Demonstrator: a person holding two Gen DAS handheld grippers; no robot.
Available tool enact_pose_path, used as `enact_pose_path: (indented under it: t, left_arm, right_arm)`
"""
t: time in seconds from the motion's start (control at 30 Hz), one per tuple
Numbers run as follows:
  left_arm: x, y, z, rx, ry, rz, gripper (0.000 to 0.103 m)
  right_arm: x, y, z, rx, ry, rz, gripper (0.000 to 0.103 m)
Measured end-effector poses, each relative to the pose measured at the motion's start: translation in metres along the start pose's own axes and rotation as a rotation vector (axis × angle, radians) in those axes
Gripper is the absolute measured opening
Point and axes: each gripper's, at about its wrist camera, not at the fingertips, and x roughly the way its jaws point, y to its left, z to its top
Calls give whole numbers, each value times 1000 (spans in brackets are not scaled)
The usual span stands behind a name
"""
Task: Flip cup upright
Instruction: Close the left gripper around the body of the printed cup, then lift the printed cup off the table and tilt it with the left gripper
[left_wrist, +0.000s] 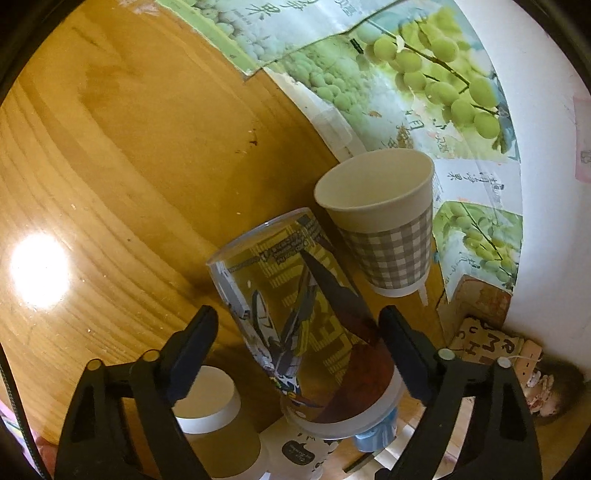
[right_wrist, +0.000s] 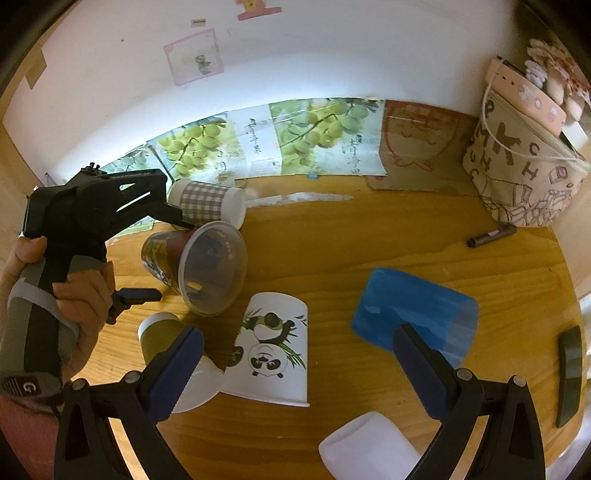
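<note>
My left gripper (left_wrist: 299, 350) stands around a clear printed plastic cup (left_wrist: 306, 317), tilted in the air above the wooden table (left_wrist: 110, 166); the right finger touches it and a small gap shows at the left finger. In the right wrist view this cup (right_wrist: 207, 266) is off the table, its mouth facing the camera, in the left gripper (right_wrist: 162, 254). A checkered paper cup (left_wrist: 384, 225) lies on its side just behind it, also seen in the right wrist view (right_wrist: 207, 203). My right gripper (right_wrist: 299, 354) is open and empty, above an upside-down panda cup (right_wrist: 273, 347).
An olive cup (right_wrist: 162, 336), a blue cup (right_wrist: 413, 314) and a white cup (right_wrist: 369, 443) lie on their sides. A fabric bag (right_wrist: 524, 166), a marker (right_wrist: 491, 236) and a dark flat object (right_wrist: 569, 373) sit at the right. Grape posters (right_wrist: 258, 140) line the wall.
</note>
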Motion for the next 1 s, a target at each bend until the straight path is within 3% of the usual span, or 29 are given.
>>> enact_pose_path:
  t: [0.33,0.63,1.0]
  left_arm:
    - [2,-2,-2,46,8,-48,77]
    - [-18,-15,-11,178,-18,-60,76]
    - [-52,-38,-54,391,-90,-68,75]
  right_arm:
    - [-6,-6,-4,28,-4,-20,103]
    - [-16,-7,-9,26,-18,-14,103]
    - [-48,-9,-26,14,-77,4,103]
